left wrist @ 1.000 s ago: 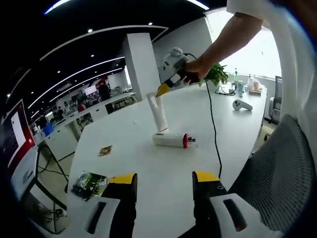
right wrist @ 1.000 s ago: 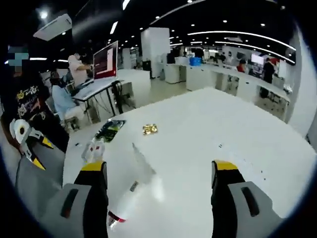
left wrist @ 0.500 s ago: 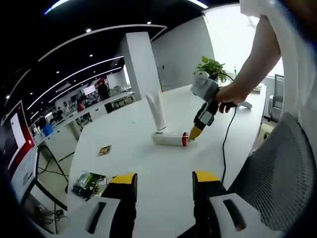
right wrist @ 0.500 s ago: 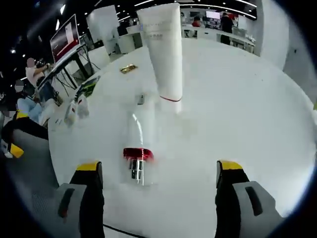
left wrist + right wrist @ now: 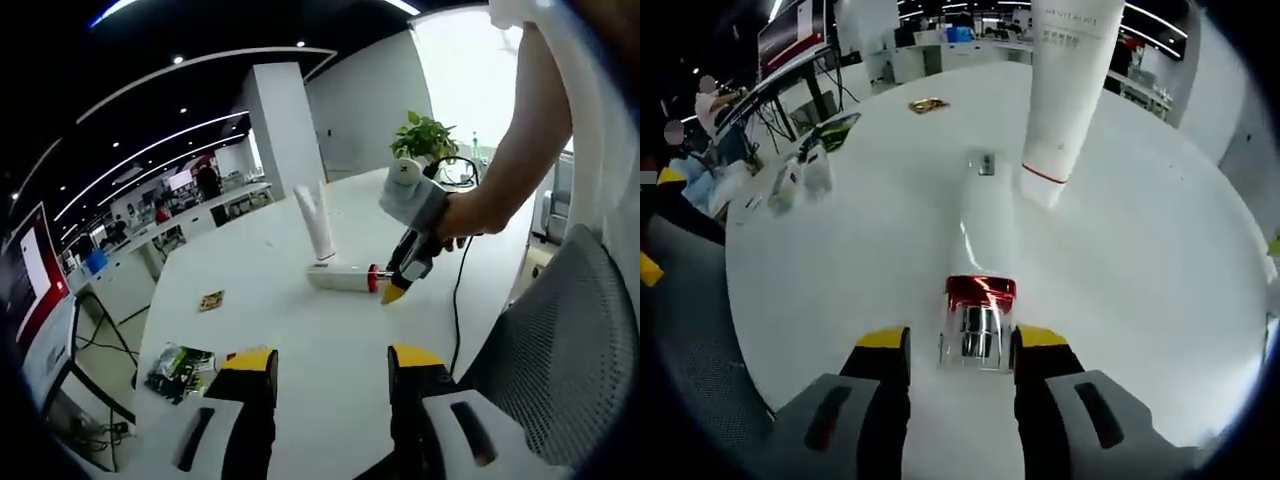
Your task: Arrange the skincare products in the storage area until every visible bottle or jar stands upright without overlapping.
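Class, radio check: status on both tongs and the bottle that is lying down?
Right tongs closed around the cap end of the lying pump bottle. Left tongs open, empty, hanging back. White tube upright right behind the bottle; mind it when lifting.

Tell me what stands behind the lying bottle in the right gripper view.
A white tube stands upright on its cap just beyond the lying bottle, slightly right. A small dark item lies at the bottle's far end; the bottle's base is hard to make out against the white table.

Lying bottle [image 5: 978, 270] on table [image 5: 870, 240], upright tube [image 5: 1065, 80] just behind
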Motion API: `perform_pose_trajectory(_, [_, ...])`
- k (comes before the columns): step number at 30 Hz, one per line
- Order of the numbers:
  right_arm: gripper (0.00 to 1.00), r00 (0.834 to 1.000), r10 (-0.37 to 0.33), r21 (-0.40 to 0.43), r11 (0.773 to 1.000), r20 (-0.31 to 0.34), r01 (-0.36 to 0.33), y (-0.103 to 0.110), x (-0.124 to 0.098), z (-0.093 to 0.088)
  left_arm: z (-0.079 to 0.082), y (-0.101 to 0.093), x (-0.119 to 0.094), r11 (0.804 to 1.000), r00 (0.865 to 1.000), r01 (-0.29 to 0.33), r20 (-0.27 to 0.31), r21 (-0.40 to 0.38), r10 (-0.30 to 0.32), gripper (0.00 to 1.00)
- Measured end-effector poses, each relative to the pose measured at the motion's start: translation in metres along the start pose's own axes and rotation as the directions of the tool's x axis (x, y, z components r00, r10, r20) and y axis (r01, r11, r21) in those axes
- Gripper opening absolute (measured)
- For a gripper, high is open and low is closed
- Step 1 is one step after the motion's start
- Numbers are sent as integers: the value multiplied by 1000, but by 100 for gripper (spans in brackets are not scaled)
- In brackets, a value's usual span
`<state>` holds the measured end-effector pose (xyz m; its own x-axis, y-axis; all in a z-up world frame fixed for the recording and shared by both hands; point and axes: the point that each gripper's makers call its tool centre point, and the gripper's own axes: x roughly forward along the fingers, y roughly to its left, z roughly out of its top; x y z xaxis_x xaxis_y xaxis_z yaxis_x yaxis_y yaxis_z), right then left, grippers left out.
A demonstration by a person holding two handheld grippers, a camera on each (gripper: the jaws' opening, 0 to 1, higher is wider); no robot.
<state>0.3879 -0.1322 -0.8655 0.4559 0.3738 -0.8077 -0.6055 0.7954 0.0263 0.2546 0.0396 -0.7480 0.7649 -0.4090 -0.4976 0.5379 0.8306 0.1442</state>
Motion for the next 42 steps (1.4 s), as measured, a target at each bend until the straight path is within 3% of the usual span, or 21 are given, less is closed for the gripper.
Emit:
perform_pose_trajectory(2, [27,1000,-10,7,1000,-7,10,-5,0,-1,0,0,0,1000,1000,1,-2,0,-1,45])
perform_pose_trajectory(3, [27,999,-19,33,999,-26,20,-7,-1,-6,0,0,0,1000,1000,0,-2,-1,0,45])
perform_pose_trajectory(7, [26,1000,0,15,1000,-3,0,-7,1,-3,1,1,0,1000,1000,-3,-1,-1,3,45])
perform_pose_trajectory(11, [25,998,36,-7,999,-55,-37,-10,0,-6,1,1,0,1000,1000,-5,-2,-1,5,45])
perform_pose_trajectory(13, [25,998,42,-7,999,-51,-43,-10,-4,-4,1,1,-1,1000,1000,-5,2,0,5,45])
perform_pose_trajectory(20, [25,996,81,-38,996,-39,-82,-13,-28,6,2,1,-1,1000,1000,-8,7,3,8,44])
perform_pose_trajectory(25, [24,997,70,-156,985,-14,-72,-21,-54,22,3,1,-1,1000,1000,-7,8,9,7,44])
perform_pose_trajectory(30, [24,997,79,-197,977,-13,-80,-26,-74,35,3,1,-1,1000,1000,-9,11,14,9,44])
perform_pose_trajectory(38, [23,989,105,-287,949,-103,-131,-32,-95,54,3,-1,-2,1000,1000,-2,9,21,2,44])
perform_pose_trajectory(42, [23,977,121,-302,938,-174,-169,-35,-101,64,3,-1,-2,1000,1000,0,9,21,0,44])
